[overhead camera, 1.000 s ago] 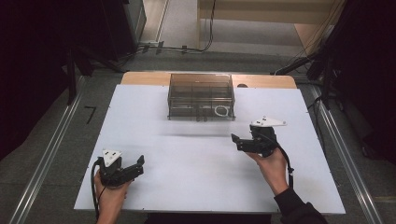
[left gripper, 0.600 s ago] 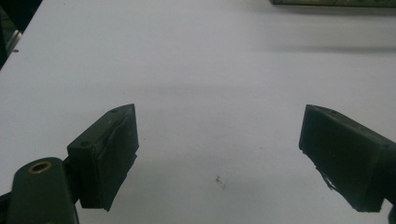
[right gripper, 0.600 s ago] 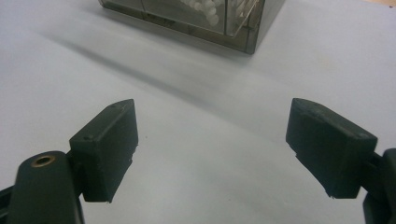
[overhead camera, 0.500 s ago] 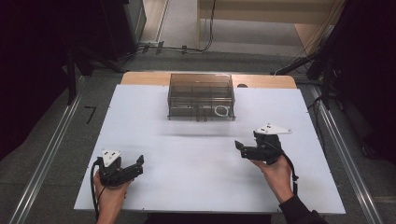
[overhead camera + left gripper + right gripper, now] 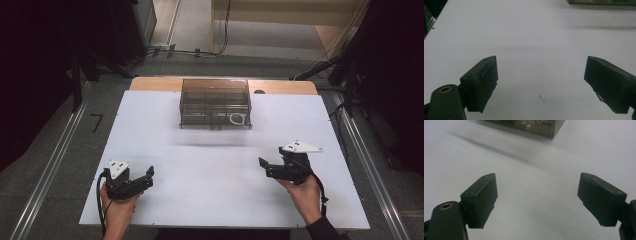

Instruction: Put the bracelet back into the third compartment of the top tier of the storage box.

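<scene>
- The smoke-tinted clear plastic organiser box, split into compartments, sits ahead of both my tongs, at the far middle of the white table top. It is well apart from either one.
- Its long axis runs across me, side to side, so its long front wall faces my tongs.
- A small white ring-like coil lies in the box's front compartment on my right-hand end. I can't tell what it is.
- From my right gripper the box lies forward and off to the left; in the right gripper view its near corner shows up top, a little left of my line of aim.
- From my left gripper the box lies forward and off to the right; in the left gripper view just its front edge peeks in at the top right.
- My right gripper looks the nearer of the two, and it is closer to the end with the coil, so I judge it the better one to reach with.
- Both tongs are spread wide with nothing between the jaws, only bare table under them.
</scene>
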Demonstrator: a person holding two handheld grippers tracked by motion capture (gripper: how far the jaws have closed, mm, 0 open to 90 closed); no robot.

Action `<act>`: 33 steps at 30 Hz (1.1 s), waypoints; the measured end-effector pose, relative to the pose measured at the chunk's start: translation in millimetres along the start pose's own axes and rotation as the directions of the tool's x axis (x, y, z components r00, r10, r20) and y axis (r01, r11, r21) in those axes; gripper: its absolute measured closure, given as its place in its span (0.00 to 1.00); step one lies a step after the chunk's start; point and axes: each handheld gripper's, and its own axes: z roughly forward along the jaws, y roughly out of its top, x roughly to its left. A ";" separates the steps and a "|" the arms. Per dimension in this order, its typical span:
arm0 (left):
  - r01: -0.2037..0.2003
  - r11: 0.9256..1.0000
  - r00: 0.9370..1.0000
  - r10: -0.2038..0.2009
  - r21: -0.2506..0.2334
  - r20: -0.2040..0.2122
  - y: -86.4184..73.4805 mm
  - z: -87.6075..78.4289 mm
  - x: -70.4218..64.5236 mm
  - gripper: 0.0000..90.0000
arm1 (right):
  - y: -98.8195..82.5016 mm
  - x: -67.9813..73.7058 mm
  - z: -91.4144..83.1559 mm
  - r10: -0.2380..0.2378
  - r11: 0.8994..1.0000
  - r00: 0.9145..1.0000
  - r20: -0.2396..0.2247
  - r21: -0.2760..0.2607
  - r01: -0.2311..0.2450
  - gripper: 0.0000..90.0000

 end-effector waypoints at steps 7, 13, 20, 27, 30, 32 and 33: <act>-0.002 1.000 1.000 0.002 -0.001 -0.001 0.1 -0.8 -0.4 0.13 | -5.5 0.1 -6.1 -0.004 1.000 1.000 0.005 0.005 0.004 0.17; -0.003 1.000 1.000 0.003 -0.002 -0.001 0.2 -0.3 -0.3 0.13 | -11.1 -1.8 -6.6 -0.016 1.000 0.999 0.030 0.020 0.015 0.16; 0.001 1.000 1.000 -0.001 -0.006 0.000 0.4 -1.4 0.2 0.13 | -16.1 -3.7 -12.4 -0.027 0.999 0.998 0.061 0.019 0.026 0.16; 0.001 1.000 1.000 -0.001 -0.006 -0.001 0.4 -2.0 -0.1 0.13 | -22.5 -10.6 -24.2 -0.009 1.000 0.996 0.084 0.006 0.009 0.16; 0.000 1.000 1.000 0.000 -0.006 0.000 0.5 -1.8 -0.1 0.13 | -25.4 -14.2 -28.2 0.004 1.000 0.996 0.091 0.006 -0.005 0.16; -0.001 1.000 1.000 0.001 -0.005 0.001 0.5 -1.7 -0.4 0.13 | -27.5 -16.8 -30.1 0.008 1.000 0.995 0.096 0.006 -0.008 0.16; -0.002 1.000 1.000 0.002 -0.006 0.000 0.5 -1.6 -0.6 0.13 | -28.0 -17.2 -30.7 0.012 1.000 0.995 0.095 0.007 -0.013 0.16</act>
